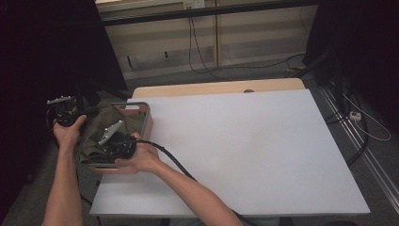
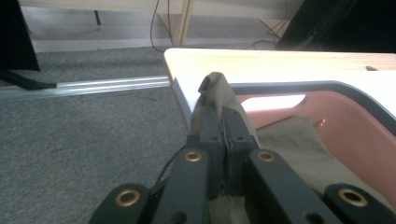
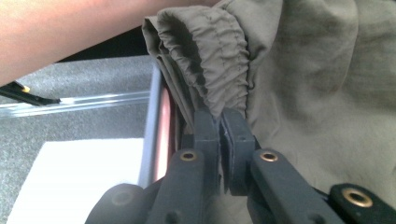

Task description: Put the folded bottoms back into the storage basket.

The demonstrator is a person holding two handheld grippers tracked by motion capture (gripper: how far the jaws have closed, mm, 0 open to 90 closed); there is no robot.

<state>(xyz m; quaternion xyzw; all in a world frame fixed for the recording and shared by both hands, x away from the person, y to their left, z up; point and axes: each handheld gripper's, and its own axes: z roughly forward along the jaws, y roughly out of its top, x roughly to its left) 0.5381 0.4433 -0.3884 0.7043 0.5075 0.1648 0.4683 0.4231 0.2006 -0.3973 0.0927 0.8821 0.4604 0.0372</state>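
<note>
An olive-green garment (image 1: 106, 123) lies bunched in a basket (image 1: 141, 104) with a grey rim and pink walls at the table's left edge. My left gripper (image 1: 84, 114) sits at the basket's left rim. In the left gripper view the left gripper (image 2: 223, 116) is shut on a raised fold of the garment (image 2: 215, 86), beside the basket wall (image 2: 345, 121). My right gripper (image 1: 104, 143) is low inside the basket near its front. In the right gripper view the right gripper (image 3: 219, 116) is shut on the garment's gathered elastic hem (image 3: 210, 51), close to the basket rim (image 3: 152, 121).
The white table top (image 1: 244, 150) spreads wide to the right of the basket, with a wooden strip (image 1: 216, 88) along its far edge. Cables (image 1: 202, 61) run over the grey carpet behind and to the right. A bare forearm (image 3: 70, 32) crosses above the right gripper.
</note>
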